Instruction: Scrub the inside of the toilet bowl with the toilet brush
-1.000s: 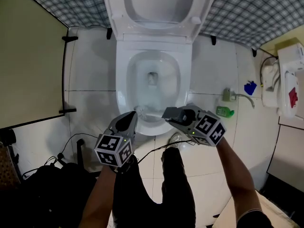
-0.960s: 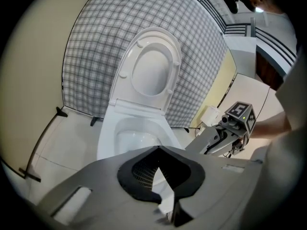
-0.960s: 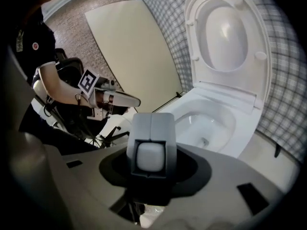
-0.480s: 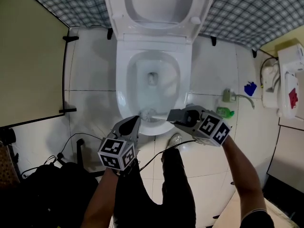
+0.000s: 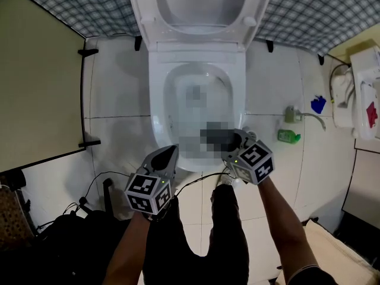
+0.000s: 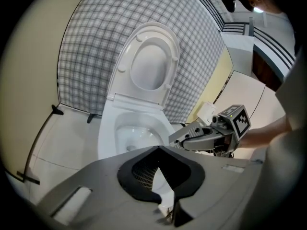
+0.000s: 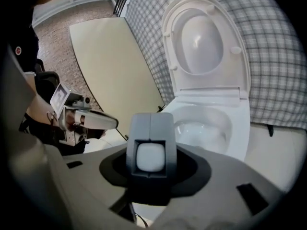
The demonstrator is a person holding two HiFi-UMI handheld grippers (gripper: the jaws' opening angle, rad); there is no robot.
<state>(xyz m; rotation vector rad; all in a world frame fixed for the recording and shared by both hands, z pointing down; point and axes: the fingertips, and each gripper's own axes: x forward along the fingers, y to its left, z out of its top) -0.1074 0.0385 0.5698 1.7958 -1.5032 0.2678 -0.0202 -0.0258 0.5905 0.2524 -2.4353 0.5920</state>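
Observation:
The white toilet bowl (image 5: 155, 100) stands with seat and lid (image 5: 196, 5) raised. My right gripper (image 5: 228, 142) hangs over the bowl's front right rim, pointing left. It is shut on the toilet brush, whose white handle end (image 7: 150, 157) sits between the grey jaws. In the head view, blurred patches hide the brush itself. My left gripper (image 5: 172, 151) hovers just in front of the bowl's front rim, jaws together and nothing in them. In the left gripper view, the right gripper (image 6: 192, 140) reaches in beside the bowl (image 6: 108, 128).
A green bottle (image 5: 289, 136), a valve with hose (image 5: 291, 114) and a blue item (image 5: 318, 104) sit right of the toilet. A beige partition (image 5: 35, 82) stands at the left, with cables (image 5: 95, 183) and a black bag (image 5: 65, 242) below. My legs (image 5: 225, 230) stand before the bowl.
The right gripper with the brush has shifted a little left toward the bowl's front and rolled. The left gripper has stayed where it was.

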